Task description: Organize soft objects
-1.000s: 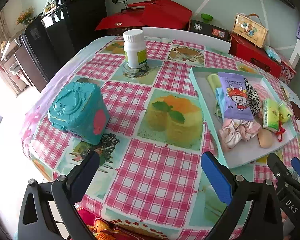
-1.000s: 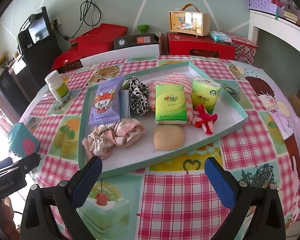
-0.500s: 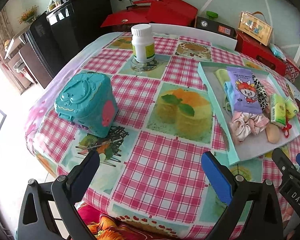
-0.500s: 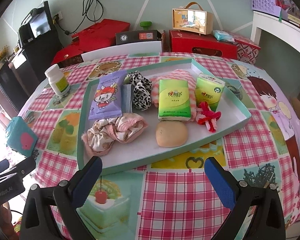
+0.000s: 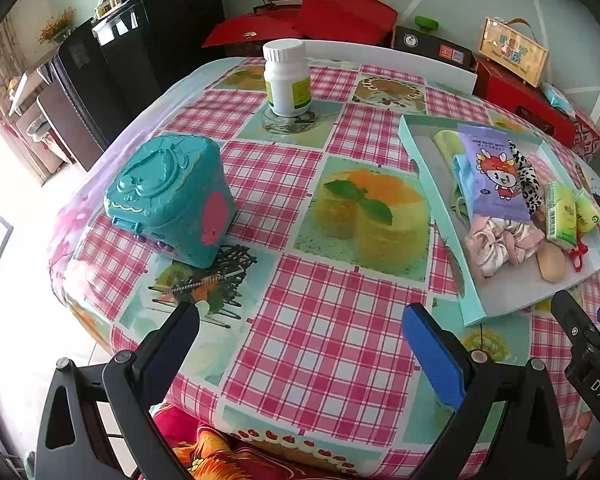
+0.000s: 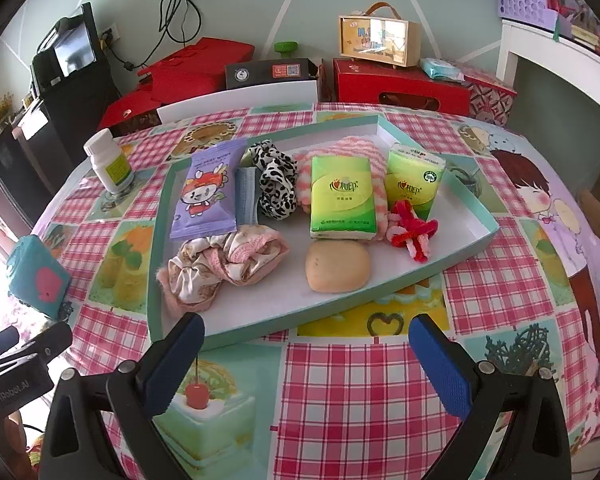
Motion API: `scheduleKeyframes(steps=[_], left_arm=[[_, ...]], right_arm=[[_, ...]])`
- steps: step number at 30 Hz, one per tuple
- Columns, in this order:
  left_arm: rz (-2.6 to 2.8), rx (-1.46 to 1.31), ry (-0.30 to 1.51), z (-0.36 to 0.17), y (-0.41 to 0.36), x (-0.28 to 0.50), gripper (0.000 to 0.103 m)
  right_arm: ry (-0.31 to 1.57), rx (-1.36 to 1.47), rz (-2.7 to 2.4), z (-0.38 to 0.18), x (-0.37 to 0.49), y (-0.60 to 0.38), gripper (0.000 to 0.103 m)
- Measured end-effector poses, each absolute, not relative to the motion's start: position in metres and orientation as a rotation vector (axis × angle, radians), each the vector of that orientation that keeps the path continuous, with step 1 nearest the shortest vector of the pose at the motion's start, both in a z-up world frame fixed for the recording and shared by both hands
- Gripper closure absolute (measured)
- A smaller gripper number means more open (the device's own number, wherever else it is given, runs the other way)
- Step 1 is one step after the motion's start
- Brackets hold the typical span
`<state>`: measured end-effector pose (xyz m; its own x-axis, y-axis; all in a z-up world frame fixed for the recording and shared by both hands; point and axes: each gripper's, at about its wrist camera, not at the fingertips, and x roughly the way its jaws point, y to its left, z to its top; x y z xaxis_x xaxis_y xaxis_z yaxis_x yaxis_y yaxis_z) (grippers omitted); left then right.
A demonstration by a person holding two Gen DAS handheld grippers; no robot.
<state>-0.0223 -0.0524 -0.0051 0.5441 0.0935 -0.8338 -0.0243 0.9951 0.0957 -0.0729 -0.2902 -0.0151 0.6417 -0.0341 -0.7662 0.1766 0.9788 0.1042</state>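
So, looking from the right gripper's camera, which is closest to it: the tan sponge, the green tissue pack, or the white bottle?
From the right gripper:
1. Tan sponge, at the tray's near edge, just ahead.
2. Green tissue pack, right behind the sponge, mid-tray.
3. White bottle, outside the tray, far back on the left.

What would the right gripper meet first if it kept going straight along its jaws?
Probably the near rim of the teal tray, with the beige sponge behind it. The right gripper is open and empty above the tablecloth; its height is unclear, so it might clear the rim.
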Motion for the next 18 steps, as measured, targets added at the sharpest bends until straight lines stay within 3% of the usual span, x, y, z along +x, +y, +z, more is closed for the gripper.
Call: scheduleKeyframes(steps=[18], left_arm=[[0.076,0.062,1.02,-0.0088,-0.0484,-0.0194,0.002]], right_arm=[[0.857,0.133,-0.134,-0.0128,-0.0743,-0.2815,0.0]])
